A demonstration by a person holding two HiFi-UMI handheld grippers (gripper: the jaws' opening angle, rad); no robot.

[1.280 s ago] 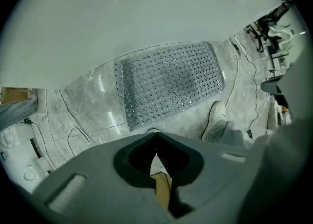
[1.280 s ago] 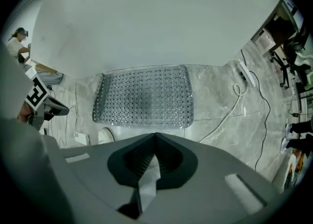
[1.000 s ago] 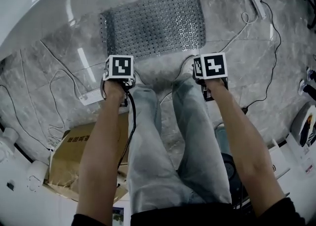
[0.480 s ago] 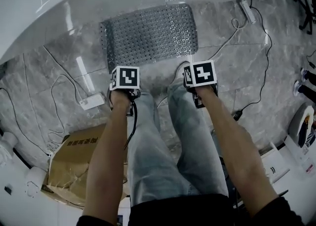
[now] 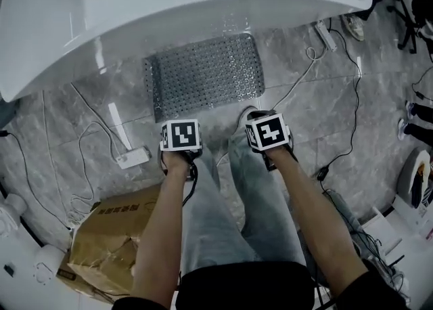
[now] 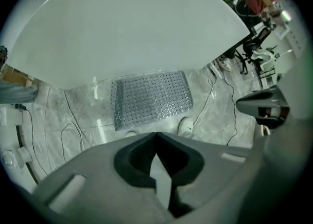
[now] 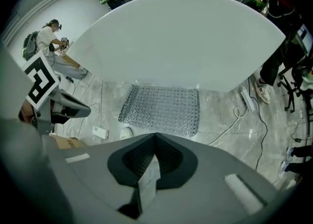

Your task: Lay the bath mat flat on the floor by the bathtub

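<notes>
The grey perforated bath mat lies flat on the marble floor against the white bathtub. My left gripper and right gripper hover side by side above the mat's near edge, over the person's legs. In the left gripper view the mat spreads out well below the left gripper, whose jaws are shut with nothing in them. The right gripper view shows the same mat beyond the right gripper, also shut and empty. Neither gripper touches the mat.
A torn cardboard box sits at the near left. A white power strip and loose cables trail over the floor on both sides of the mat. The person's shoes stand at the mat's near edge.
The head view has pulled back and up, so tub and mat look smaller. Both grippers have risen away from the floor and drawn closer together. The mat has not moved.
</notes>
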